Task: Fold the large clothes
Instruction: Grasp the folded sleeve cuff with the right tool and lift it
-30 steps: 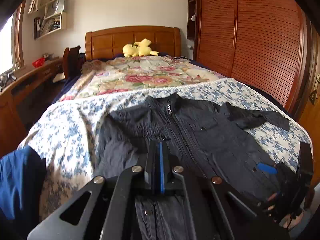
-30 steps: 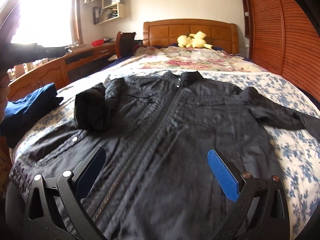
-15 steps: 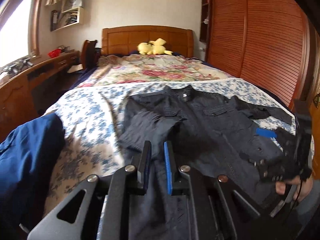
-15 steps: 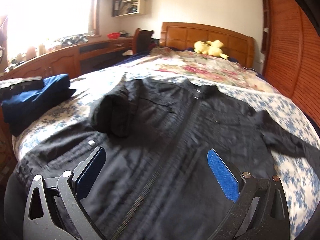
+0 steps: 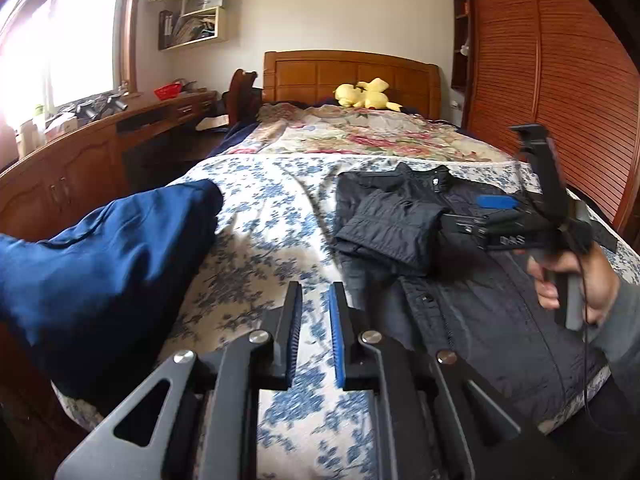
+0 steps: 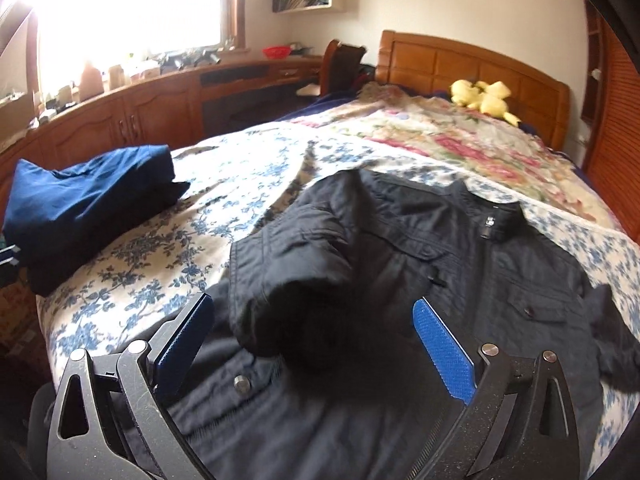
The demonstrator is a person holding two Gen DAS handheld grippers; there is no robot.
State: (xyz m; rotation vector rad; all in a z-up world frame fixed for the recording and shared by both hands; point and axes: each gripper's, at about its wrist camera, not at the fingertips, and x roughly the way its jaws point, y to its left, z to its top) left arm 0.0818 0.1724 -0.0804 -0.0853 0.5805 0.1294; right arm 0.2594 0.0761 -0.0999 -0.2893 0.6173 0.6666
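The left claw [image 5: 314, 320] hung over the bedspread [image 5: 272, 224] with its blue-padded fingers [image 5: 335, 332] parted by a narrow gap and nothing between them; it sat just left of the black jacket's [image 5: 472, 288] edge, not touching the cloth. The right claw [image 6: 316, 344] stood wide apart and empty, its blue pads [image 6: 444, 354] spread to either side of the jacket's folded-in sleeve [image 6: 296, 292], whose dark cuff bulged up between the fingers; whether they touched the cloth could not be told. In the left wrist view the right claw [image 5: 494, 202] appeared from the side, held by the person's right hand [image 5: 572, 276] above the jacket's chest. The jacket lay face up across the foot of the bed, zipped, its collar [image 6: 490, 210] toward the headboard [image 5: 352, 74], one sleeve doubled over the front and the other sleeve [image 6: 616, 340] trailing off to the right. A folded blue garment [image 5: 100, 256] rested on the bedspread's left corner, well apart from the jacket. Farther up lay a floral quilt [image 5: 360, 132] and a yellow plush toy [image 5: 366, 94] against the headboard. A wooden bench [image 6: 160, 100] ran under the bright window.
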